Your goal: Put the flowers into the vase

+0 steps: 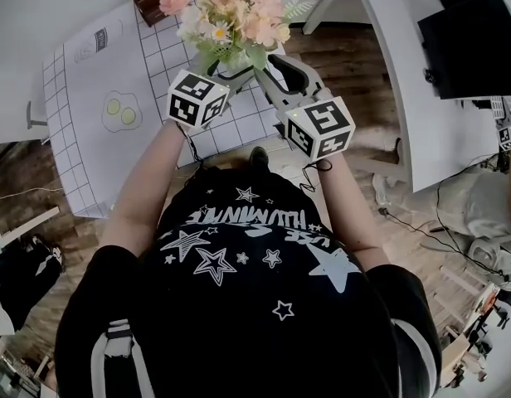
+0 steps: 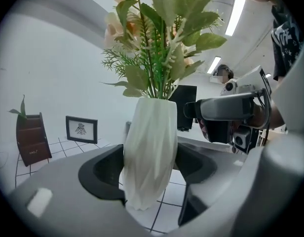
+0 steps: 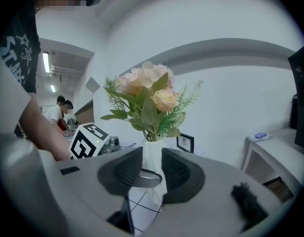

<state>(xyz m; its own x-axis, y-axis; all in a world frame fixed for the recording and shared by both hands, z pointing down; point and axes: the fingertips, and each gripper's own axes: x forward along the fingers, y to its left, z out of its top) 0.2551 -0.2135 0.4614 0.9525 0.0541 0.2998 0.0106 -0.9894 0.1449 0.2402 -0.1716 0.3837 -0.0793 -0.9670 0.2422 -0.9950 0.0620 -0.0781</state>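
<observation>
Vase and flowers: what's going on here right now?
A person works with two hand-held grippers over a white gridded table. The left hand-held gripper grips the white vase by its body. The flowers already sit in the vase. The right hand-held gripper is open and empty, pointing at the vase from close by.

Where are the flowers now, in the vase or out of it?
In: the flowers rise from the mouth of the upright white vase, stems inside.
</observation>
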